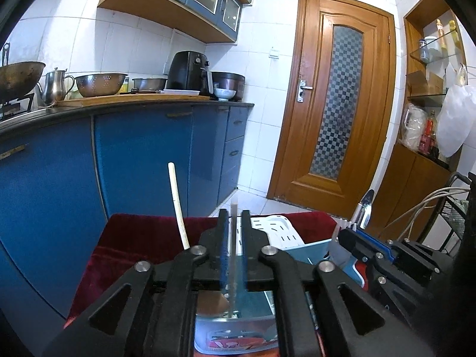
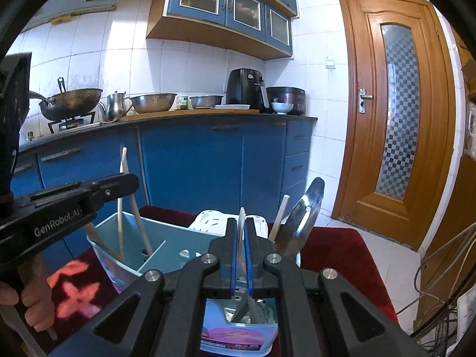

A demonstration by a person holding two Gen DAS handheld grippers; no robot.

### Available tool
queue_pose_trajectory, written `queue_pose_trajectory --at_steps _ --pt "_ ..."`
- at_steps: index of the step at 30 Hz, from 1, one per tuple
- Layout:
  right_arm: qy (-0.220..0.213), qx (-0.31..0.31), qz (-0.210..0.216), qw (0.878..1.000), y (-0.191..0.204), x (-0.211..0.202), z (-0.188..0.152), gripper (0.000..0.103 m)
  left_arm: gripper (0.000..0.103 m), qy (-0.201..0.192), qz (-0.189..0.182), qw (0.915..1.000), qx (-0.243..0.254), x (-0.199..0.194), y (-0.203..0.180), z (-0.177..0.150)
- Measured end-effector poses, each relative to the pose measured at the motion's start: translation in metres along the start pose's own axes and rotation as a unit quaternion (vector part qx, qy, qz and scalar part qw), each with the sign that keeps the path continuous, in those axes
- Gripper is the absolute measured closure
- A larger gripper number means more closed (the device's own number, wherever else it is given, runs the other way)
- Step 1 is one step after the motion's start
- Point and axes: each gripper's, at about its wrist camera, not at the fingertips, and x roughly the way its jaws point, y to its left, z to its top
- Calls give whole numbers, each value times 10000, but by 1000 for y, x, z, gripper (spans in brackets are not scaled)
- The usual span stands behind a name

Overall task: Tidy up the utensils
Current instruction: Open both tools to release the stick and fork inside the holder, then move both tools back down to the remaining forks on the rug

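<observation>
My left gripper (image 1: 233,212) is shut on a thin pale chopstick (image 1: 233,238) that stands upright in a clear blue utensil caddy (image 1: 235,324). Another white chopstick (image 1: 178,205) leans in the same compartment. My right gripper (image 2: 241,223) is shut on a white fork (image 2: 242,218) over the caddy's near compartment (image 2: 238,336). A steel spoon (image 2: 300,220) and a white stick (image 2: 279,218) stand just right of it. The left gripper (image 2: 125,183) shows in the right wrist view holding chopsticks (image 2: 135,205) over the far compartment.
The caddy sits on a dark red cloth (image 2: 342,250) with a white slotted lid (image 2: 214,223) behind it. Blue kitchen cabinets (image 2: 190,160) and a counter with pots stand beyond. A wooden door (image 2: 398,113) is at right, cables (image 2: 443,267) at far right.
</observation>
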Motion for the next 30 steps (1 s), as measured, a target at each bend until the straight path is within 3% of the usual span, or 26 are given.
queue_pose_trajectory --at_steps 2,4,18,30 --pt "-28 57 19 10000 -1 -3 2 88 78 -20 -10 10000 -64 -4 1 0" --pt "-82 129 68 9999 -2 -8 4 82 77 -26 -28 9999 -97 -7 1 1" --pt "-112 725 414 9964 -5 -55 14 81 77 65 -150 9999 -51 -55 -4 5" --pt "256 1048 481 9930 2 -99 1 80 77 418 -162 9990 -13 -101 -12 -11"
